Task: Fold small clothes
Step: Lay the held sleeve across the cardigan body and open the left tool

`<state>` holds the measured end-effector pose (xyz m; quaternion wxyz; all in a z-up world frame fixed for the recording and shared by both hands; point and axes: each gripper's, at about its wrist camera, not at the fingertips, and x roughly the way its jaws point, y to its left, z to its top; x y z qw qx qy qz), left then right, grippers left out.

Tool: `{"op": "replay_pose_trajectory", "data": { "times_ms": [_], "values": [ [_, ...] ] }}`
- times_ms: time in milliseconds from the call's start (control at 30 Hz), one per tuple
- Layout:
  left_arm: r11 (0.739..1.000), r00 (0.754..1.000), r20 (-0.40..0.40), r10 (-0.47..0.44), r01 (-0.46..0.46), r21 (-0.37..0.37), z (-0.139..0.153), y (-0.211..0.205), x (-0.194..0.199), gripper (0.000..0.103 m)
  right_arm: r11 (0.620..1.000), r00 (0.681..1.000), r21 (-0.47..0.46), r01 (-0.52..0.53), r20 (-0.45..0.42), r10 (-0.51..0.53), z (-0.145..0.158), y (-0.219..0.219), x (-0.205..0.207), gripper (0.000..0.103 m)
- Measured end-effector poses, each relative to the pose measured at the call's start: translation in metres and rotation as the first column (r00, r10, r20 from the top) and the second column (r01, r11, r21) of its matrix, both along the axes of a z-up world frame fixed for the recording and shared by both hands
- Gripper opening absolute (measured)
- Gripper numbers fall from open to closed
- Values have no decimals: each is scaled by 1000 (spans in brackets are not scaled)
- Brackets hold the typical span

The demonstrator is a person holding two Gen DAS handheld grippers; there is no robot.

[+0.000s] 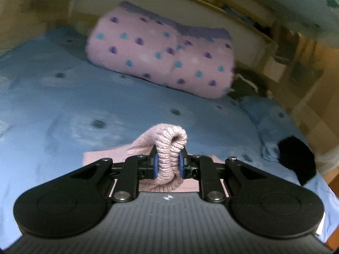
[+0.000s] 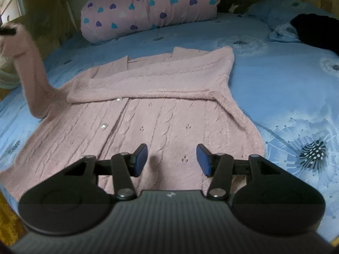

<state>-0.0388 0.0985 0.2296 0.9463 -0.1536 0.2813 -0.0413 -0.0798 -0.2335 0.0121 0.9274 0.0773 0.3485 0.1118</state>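
I was working over a bed (image 2: pixel 264 67) with a blue sheet printed with dandelion heads, one large bloom at the near right. At the far end lay a pink pillow (image 2: pixel 148 10) with blue and purple hearts, and behind it a pale headboard (image 1: pixel 243 27) and wooden walls, blurred. A black cloth (image 2: pixel 313 29) sat at the far right beside a blue pillow (image 2: pixel 275 10). I saw no bins or baskets.

The pink knit cardigan (image 2: pixel 148 116) lay flat in the middle of the sheet, buttons up, its right sleeve folded across the chest. Its left sleeve (image 2: pixel 36 74) rose off the bed to the far left, where my left claw (image 1: pixel 168 163) pinched the ribbed cuff (image 1: pixel 169 148) tight between its blue pads. My right claw (image 2: pixel 172 158) hung just above the cardigan's near hem, jaws spread and holding nothing, its shadow falling on the knit between them.
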Motion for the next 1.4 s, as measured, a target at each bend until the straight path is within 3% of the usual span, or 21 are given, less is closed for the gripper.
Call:
{"op": "replay_pose_trajectory", "data": {
  "times_ms": [167,333,567,767,1000,1100,1200,1400],
  "values": [
    [997,996,-42,-73,74,23,-23,-59,26,21,1000,1000,6,8,12,-8,-2,-7,-2,53],
    [991,987,-113,-117,124,56,-65,-103,54,21,1000,1000,26,4,8,-4,-6,-12,-1,53],
    [985,965,-224,-133,154,78,-129,-138,83,21,999,1000,-32,-21,23,21,-12,-5,-5,53],
    [977,955,-266,-134,172,128,-163,-159,97,21,996,999,-75,-37,36,40,-13,0,-6,54],
    [970,947,-298,-119,175,167,-178,-174,101,25,996,998,-73,-44,37,47,-13,-1,-6,56],
    [966,942,-309,-127,189,177,-176,-176,98,35,996,998,-73,-44,38,47,-14,0,-6,57],
    [956,940,-305,-153,219,194,-170,-177,90,53,997,998,-68,-43,38,45,-15,0,-6,57],
    [929,941,-289,-178,258,265,-154,-178,71,62,997,998,-69,-41,38,43,-16,1,-7,58]
  ]
}}
